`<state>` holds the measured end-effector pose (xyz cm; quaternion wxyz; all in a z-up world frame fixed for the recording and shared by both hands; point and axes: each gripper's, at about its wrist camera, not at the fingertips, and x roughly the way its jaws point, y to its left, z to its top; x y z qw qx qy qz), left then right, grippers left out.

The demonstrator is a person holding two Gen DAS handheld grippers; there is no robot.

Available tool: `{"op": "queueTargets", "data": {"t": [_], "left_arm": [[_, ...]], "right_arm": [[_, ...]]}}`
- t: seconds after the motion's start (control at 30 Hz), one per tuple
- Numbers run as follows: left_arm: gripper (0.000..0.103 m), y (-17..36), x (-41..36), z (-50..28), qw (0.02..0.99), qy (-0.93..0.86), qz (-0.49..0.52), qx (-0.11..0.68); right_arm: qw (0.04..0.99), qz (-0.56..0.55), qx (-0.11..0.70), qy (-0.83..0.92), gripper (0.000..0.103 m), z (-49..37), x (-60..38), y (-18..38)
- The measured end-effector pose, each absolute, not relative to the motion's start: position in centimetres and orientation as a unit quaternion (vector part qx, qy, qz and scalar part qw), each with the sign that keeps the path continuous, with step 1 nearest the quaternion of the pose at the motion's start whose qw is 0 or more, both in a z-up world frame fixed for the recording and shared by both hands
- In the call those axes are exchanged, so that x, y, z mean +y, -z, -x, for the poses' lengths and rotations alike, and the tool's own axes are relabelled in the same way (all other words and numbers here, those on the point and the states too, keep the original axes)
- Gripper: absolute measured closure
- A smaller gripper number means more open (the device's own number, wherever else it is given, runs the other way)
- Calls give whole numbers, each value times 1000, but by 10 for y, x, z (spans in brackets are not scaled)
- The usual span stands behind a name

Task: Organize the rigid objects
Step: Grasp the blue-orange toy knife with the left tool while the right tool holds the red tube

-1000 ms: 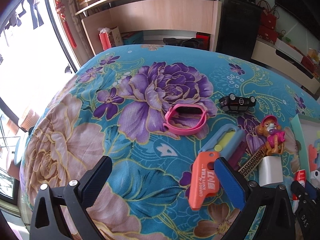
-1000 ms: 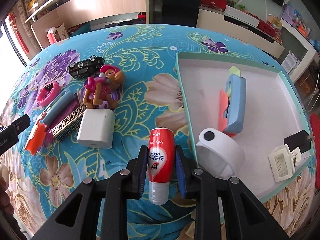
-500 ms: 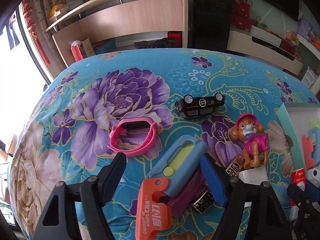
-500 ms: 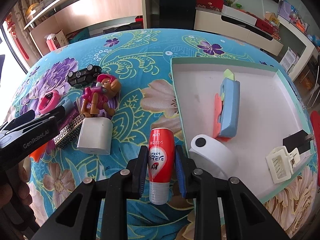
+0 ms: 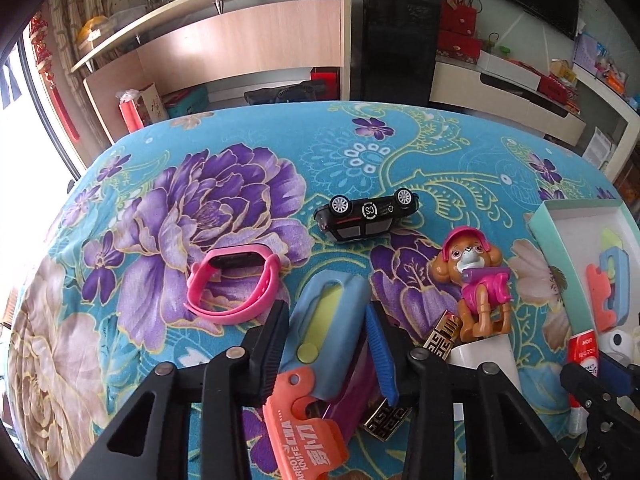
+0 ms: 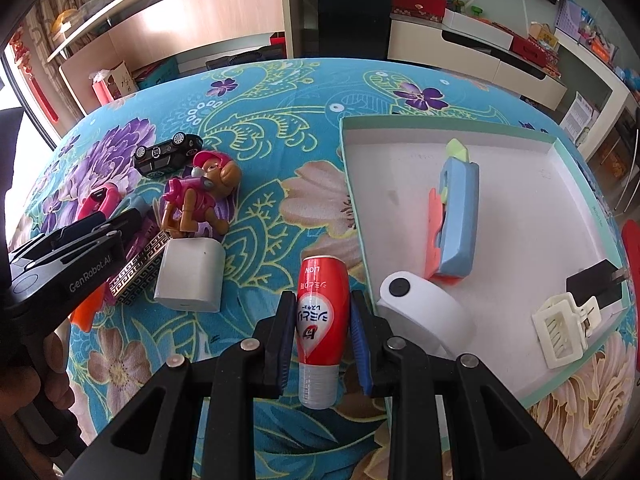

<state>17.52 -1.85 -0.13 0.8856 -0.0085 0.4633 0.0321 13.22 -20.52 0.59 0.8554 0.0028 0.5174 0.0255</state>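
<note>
Lying on the floral cloth with its long axis running away along the fingers, the blue-and-orange carrot knife [image 5: 320, 344] sits between the jaws of the left gripper [image 5: 326, 344], which are closing around its blue body without clearly pressing yet. Just beside the knife are the pink band [image 5: 232, 284], the pup figure [image 5: 478, 276] and the black toy car [image 5: 368, 216]. Farther from it, the right gripper [image 6: 320, 328] grasps the red tube [image 6: 322, 308] just beside the white tray [image 6: 520, 136].
</note>
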Motion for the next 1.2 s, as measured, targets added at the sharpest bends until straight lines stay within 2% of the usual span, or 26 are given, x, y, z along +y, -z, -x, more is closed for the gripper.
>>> {"op": "queueTargets", "data": {"t": [0.03, 0.5, 0.53, 0.57, 0.83, 1.2], "left_arm": [[87, -1, -18, -174, 888, -29, 12, 459], [87, -32, -16, -159, 905, -29, 25, 423], [97, -36, -16, -156, 908, -29, 23, 418], [103, -41, -17, -154, 910, -29, 22, 412], [102, -72, -24, -138, 930, -18, 12, 368], [100, -39, -8, -151, 906, -47, 22, 421]], "right_arm": [[857, -6, 515, -27, 76, -132, -206, -7], [874, -33, 484, -38, 76, -125, -214, -26], [875, -34, 482, -38, 76, -124, -216, -28], [877, -37, 478, -38, 76, -123, -217, -30], [894, -56, 443, -35, 76, -116, -231, -52], [880, -56, 470, -33, 76, -124, -231, -34]]}}
